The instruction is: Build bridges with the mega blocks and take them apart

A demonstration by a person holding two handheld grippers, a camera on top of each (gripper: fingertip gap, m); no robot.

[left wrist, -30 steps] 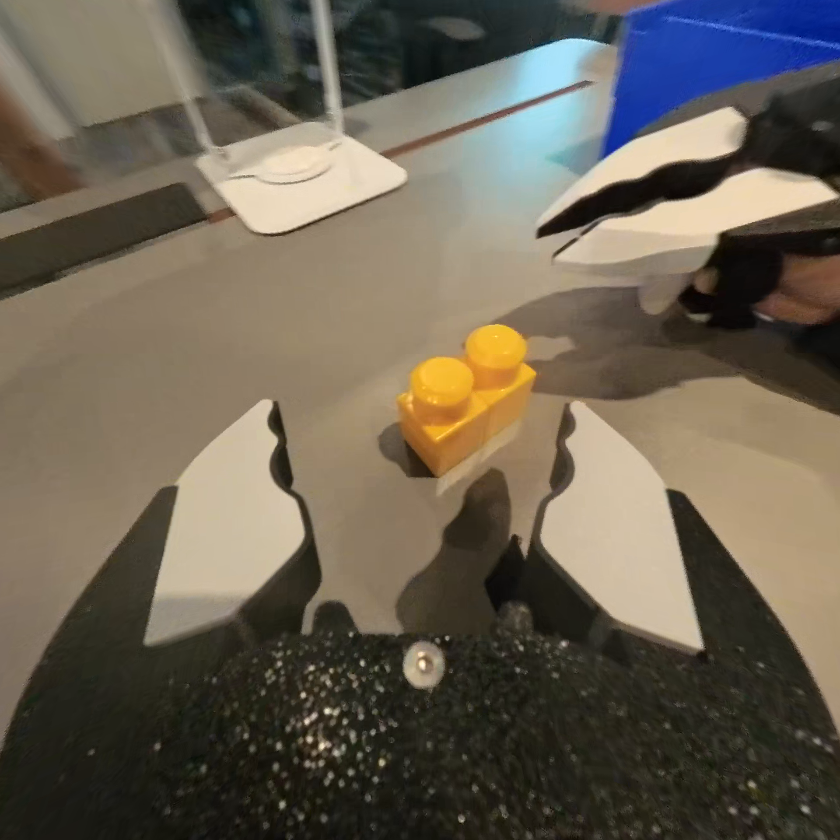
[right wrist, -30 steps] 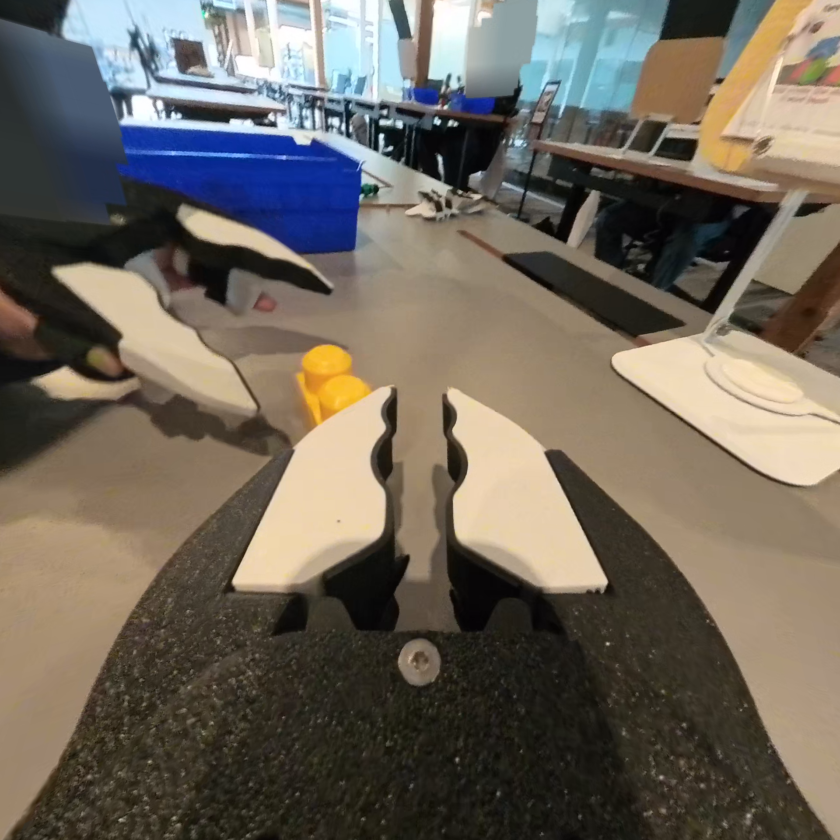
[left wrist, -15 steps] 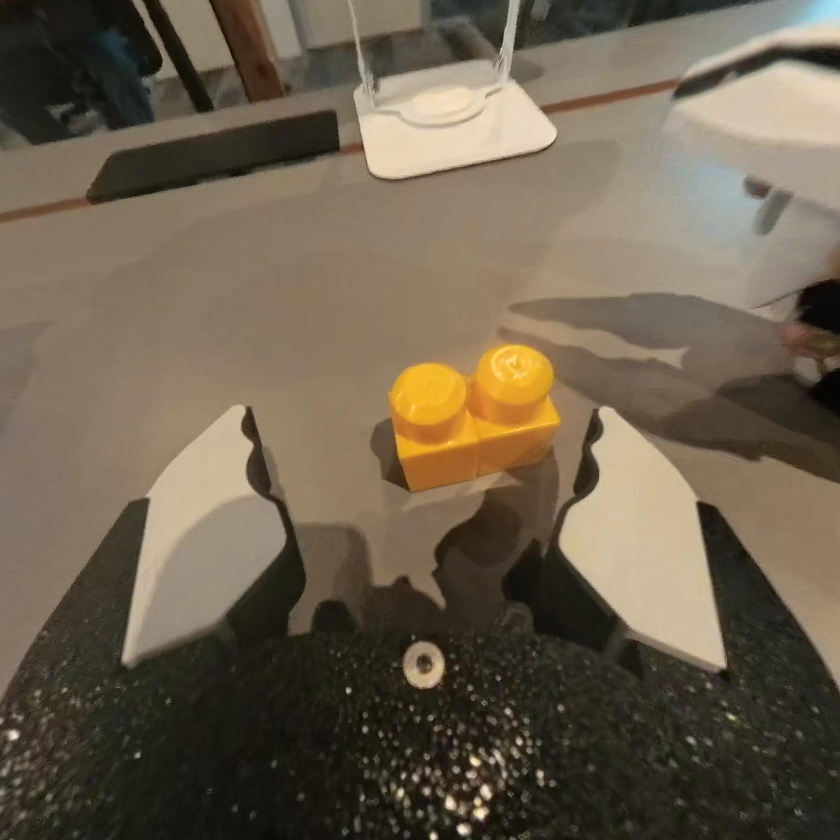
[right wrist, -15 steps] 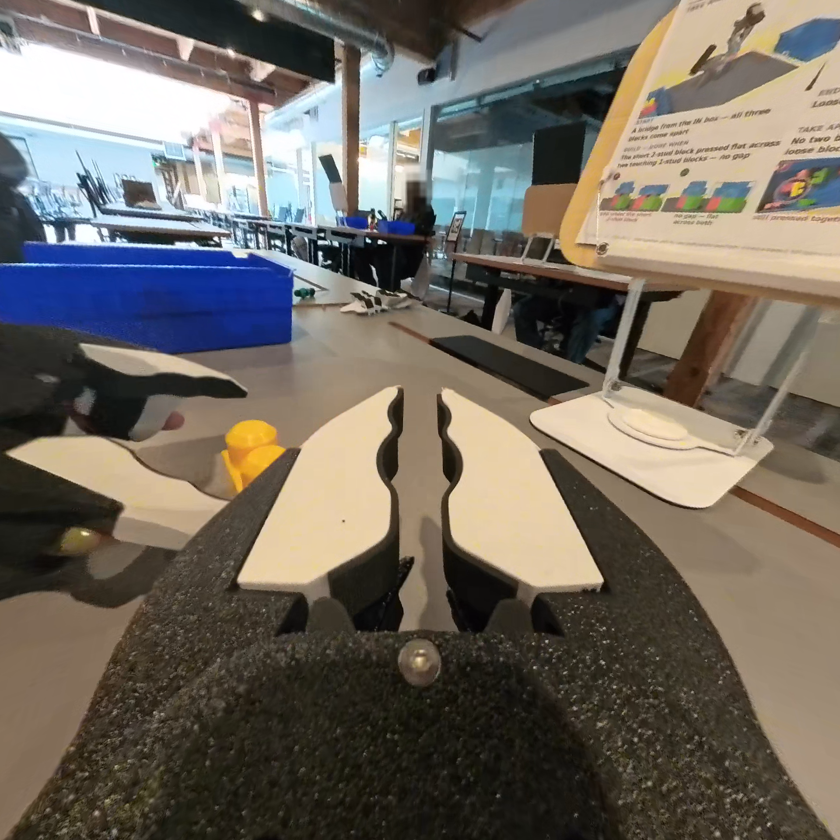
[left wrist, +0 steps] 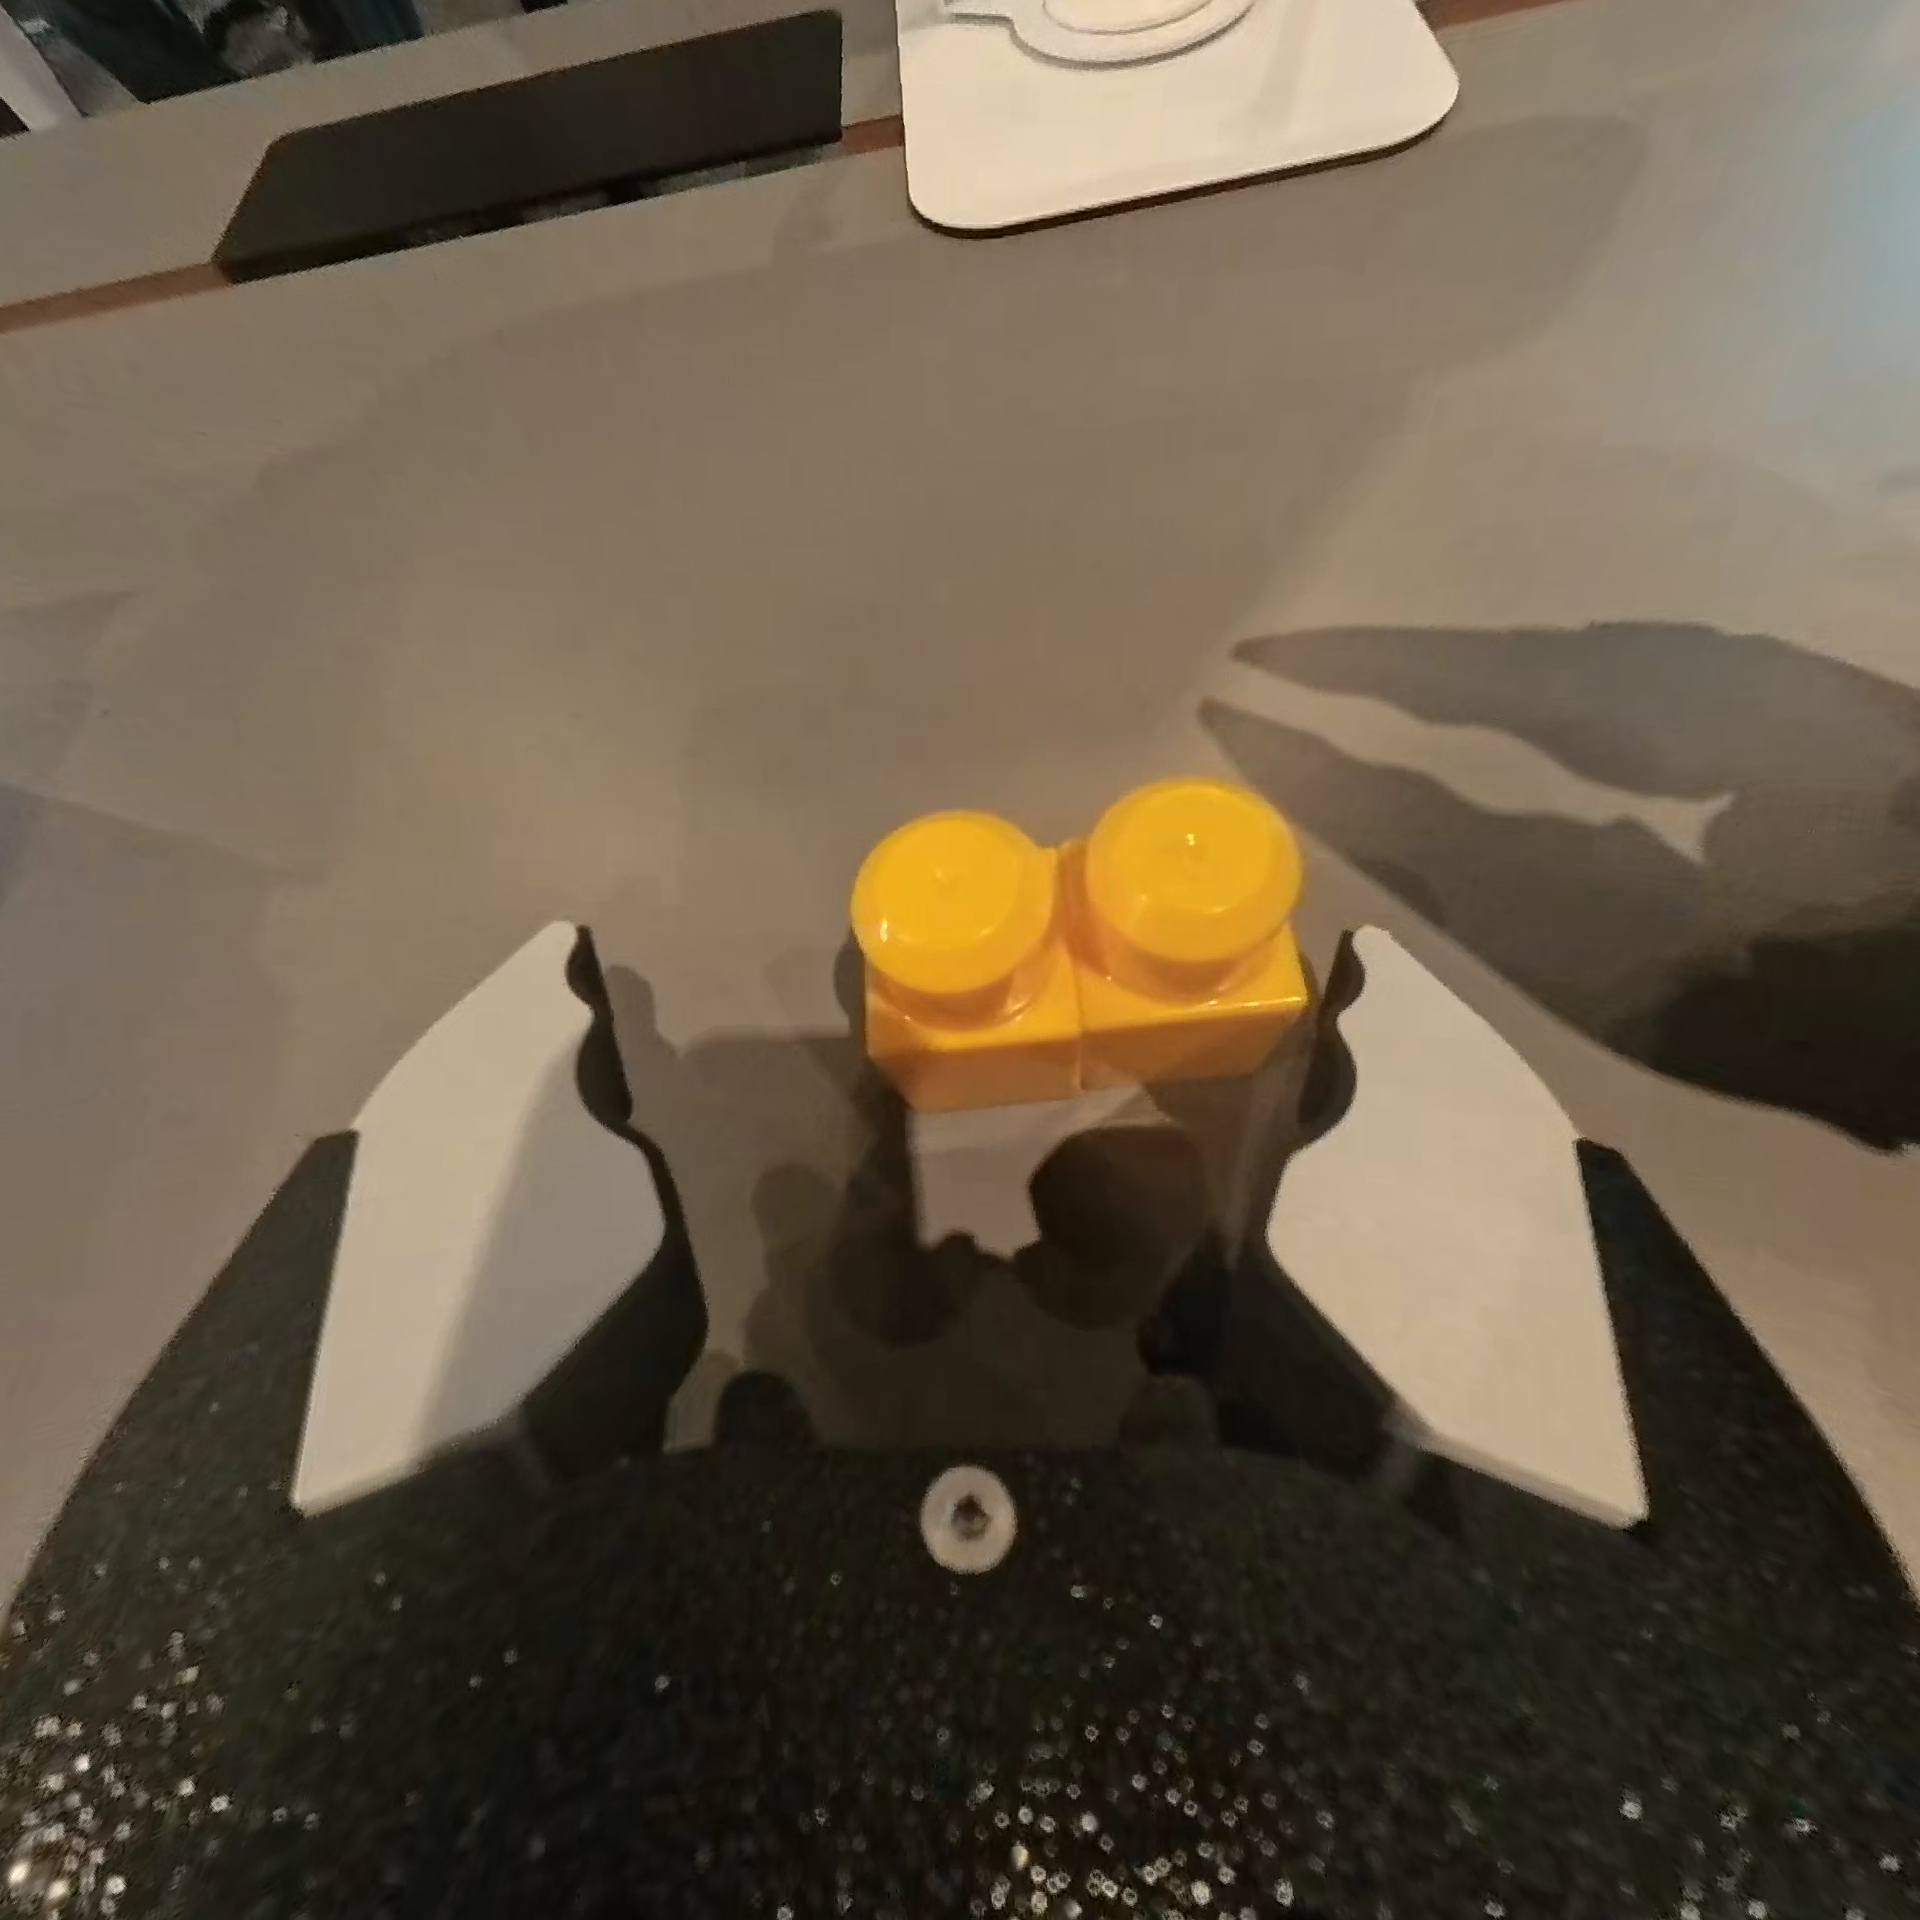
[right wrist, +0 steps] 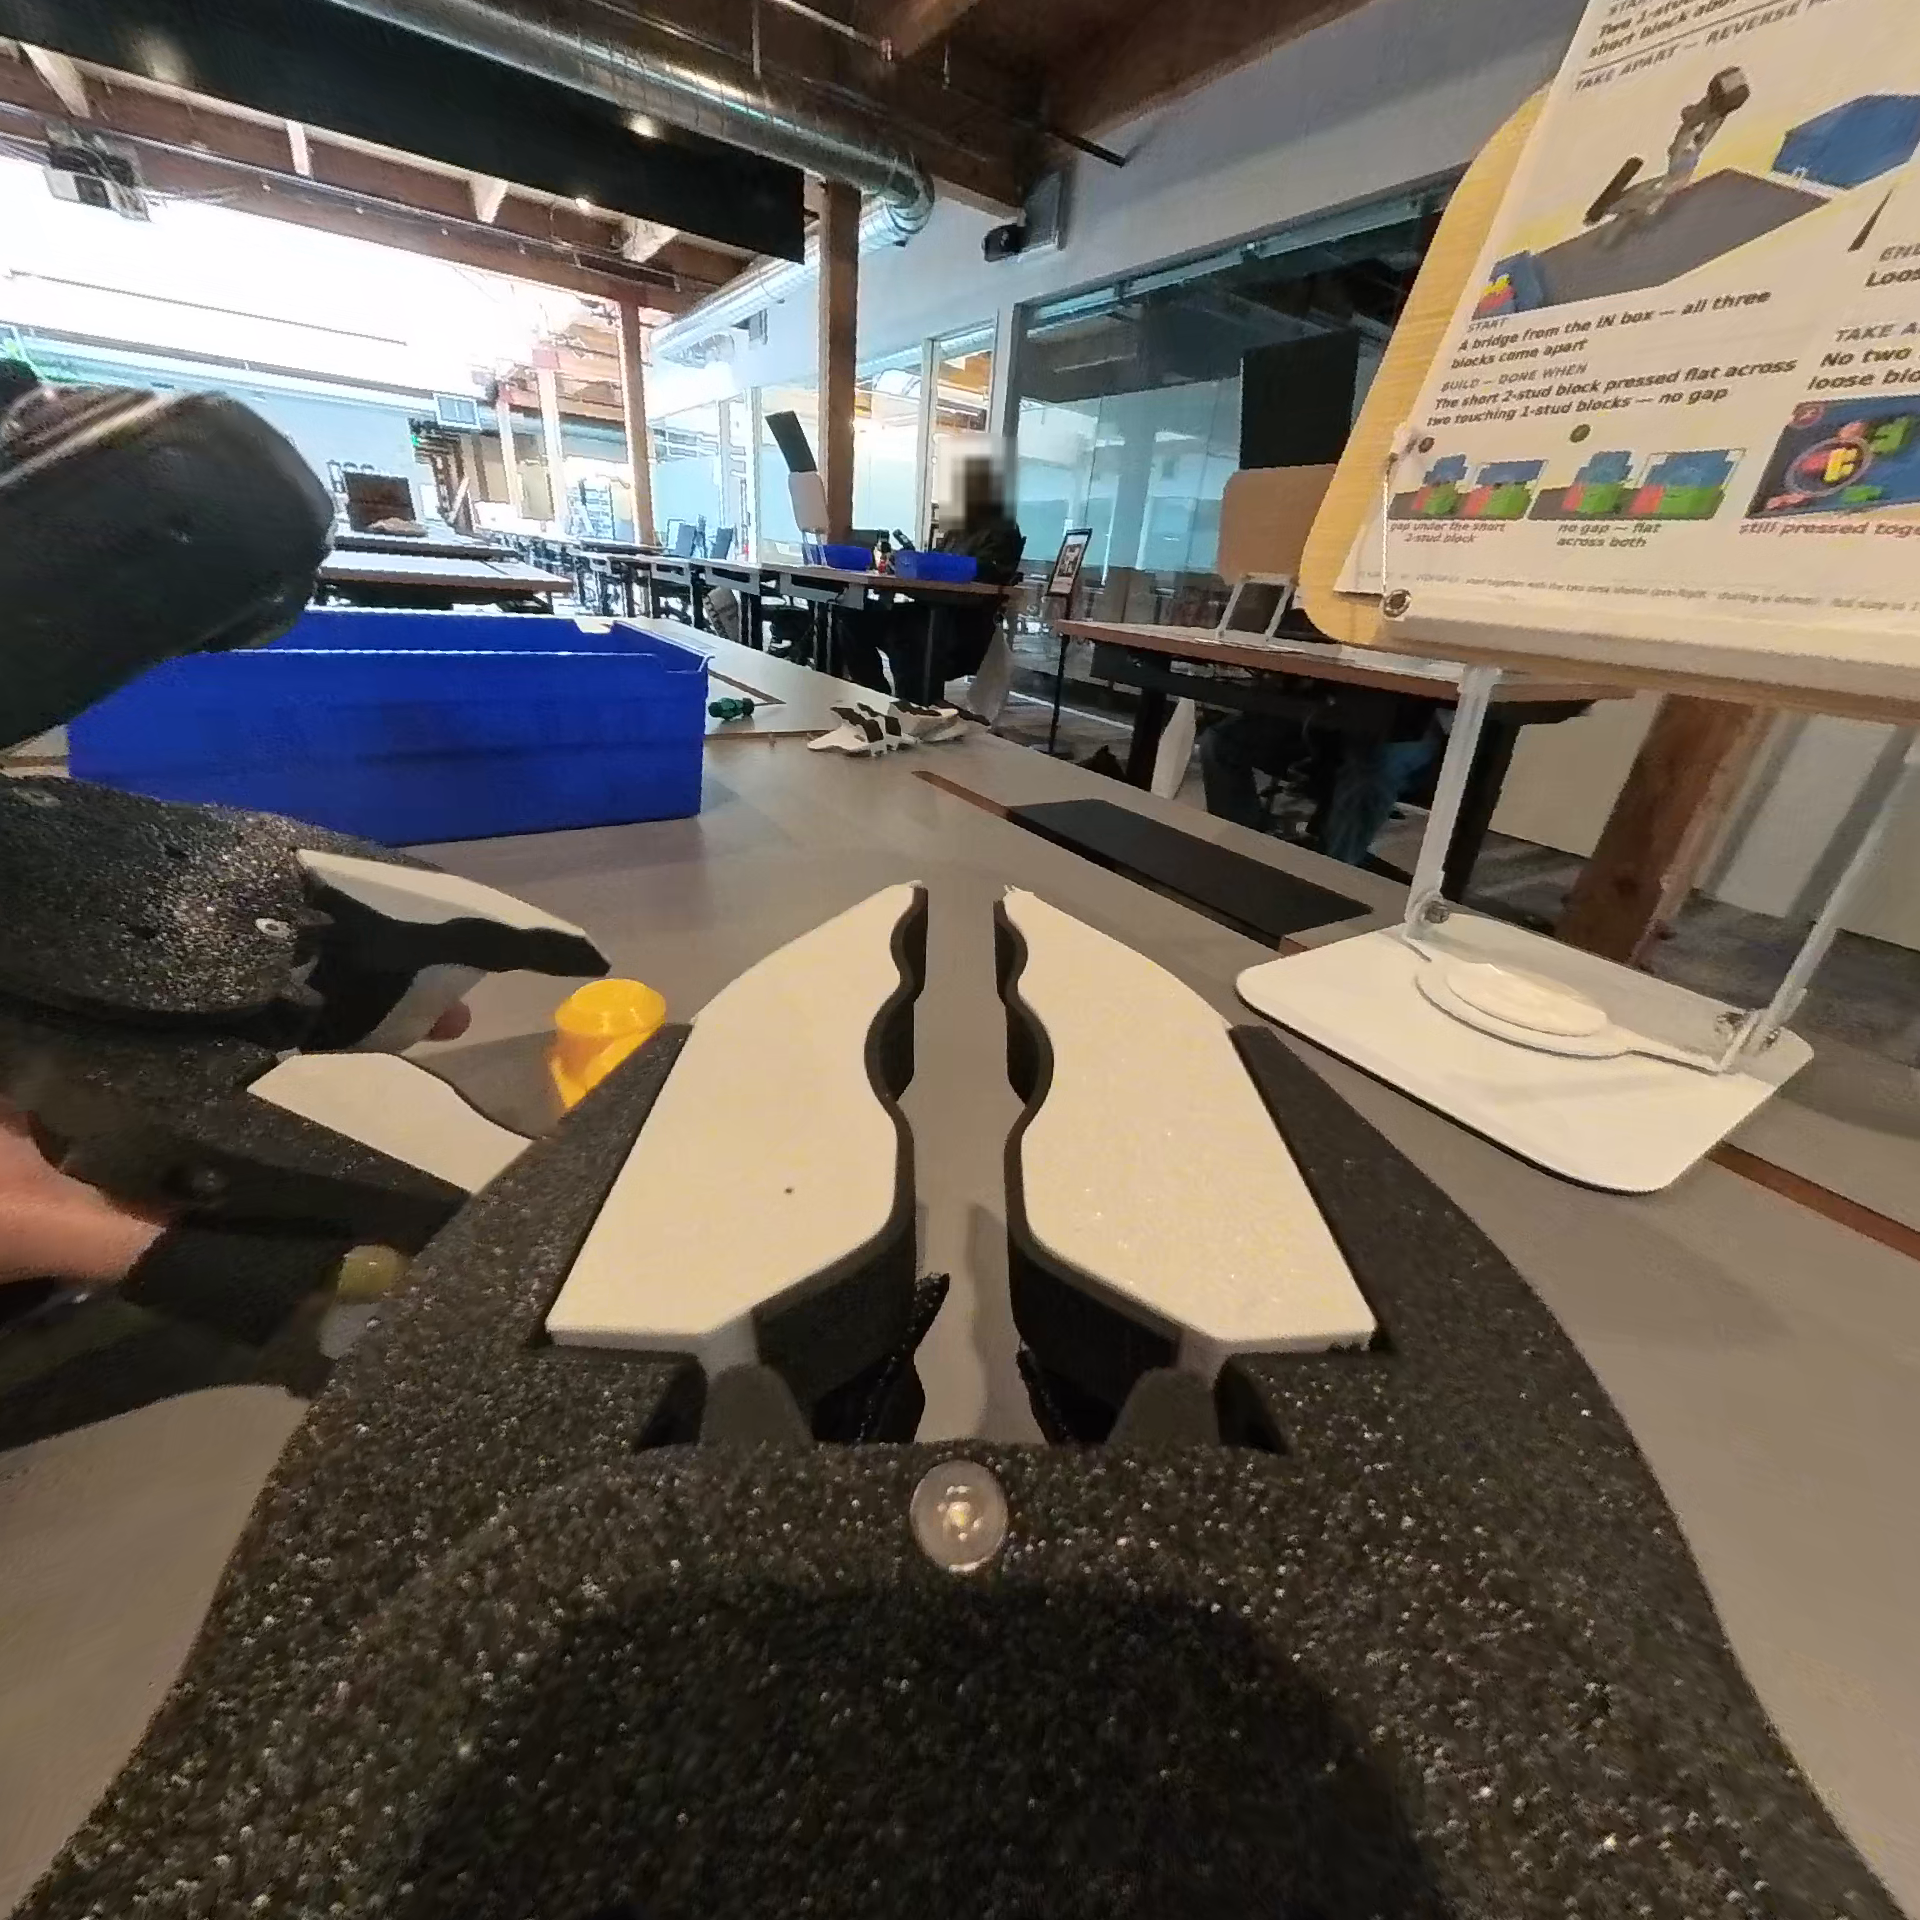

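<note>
Left wrist view shows two yellow one-stud blocks (left wrist: 1081, 977) side by side, touching, on the grey table (left wrist: 727, 582), between the left gripper (left wrist: 961, 997) fingers, spread wide. No top block yet. The right gripper (right wrist: 961, 914) sits nearly closed, empty.

Two yellow one-stud blocks stand upright side by side on a grey table (left wrist: 727, 582), their facing sides touching with no visible gap. The left block (left wrist: 961, 997) sits slightly nearer the camera than the right block (left wrist: 1190, 961). Each carries one round, glossy stud on top. From the right wrist view, only one yellow stud (right wrist: 608, 1023) shows, the rest hidden.
</note>
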